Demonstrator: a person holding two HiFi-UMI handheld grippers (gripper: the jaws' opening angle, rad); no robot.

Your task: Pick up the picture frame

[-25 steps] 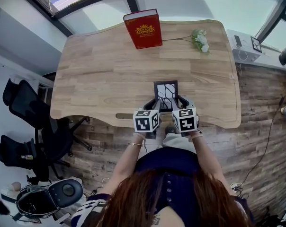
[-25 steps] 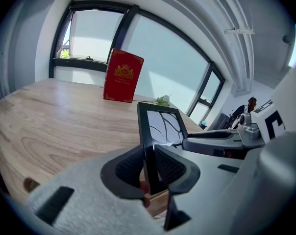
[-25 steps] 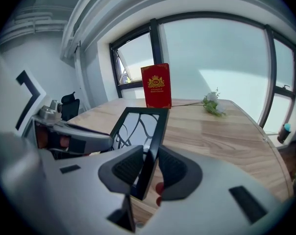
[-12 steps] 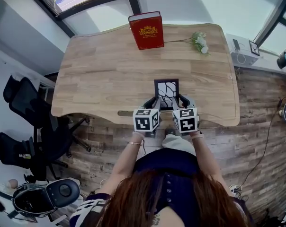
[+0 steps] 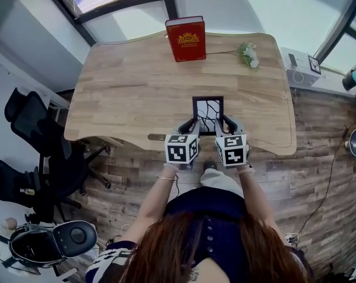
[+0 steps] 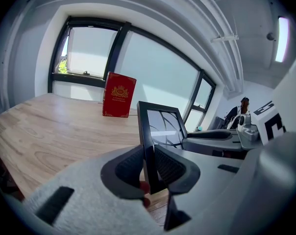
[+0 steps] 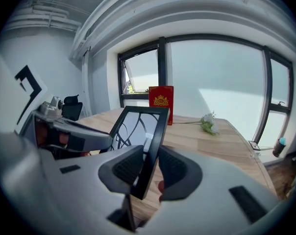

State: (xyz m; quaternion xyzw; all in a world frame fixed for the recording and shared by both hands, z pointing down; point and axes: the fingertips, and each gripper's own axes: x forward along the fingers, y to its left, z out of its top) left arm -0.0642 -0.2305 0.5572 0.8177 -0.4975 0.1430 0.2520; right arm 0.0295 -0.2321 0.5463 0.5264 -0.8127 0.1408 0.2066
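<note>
well, left gripper (image 6: 149, 161), right gripper (image 7: 148, 166): jaws tight on picture frame (image 5: 207, 112); book (image 5: 185, 38) lettering illegible

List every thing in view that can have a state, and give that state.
picture frame: gripped at both side edges, seemingly just clear of the table.
left claw: shut on the picture frame's left edge.
right claw: shut on the picture frame's right edge.
red book: closed, standing upright at the table's far edge.
flower sprig: lying flat on the table, right of the red book.

Black picture frame (image 5: 207, 114) with dark branching lines; red book (image 5: 185, 38), gold emblem; light wood-grain table (image 5: 125, 93)
</note>
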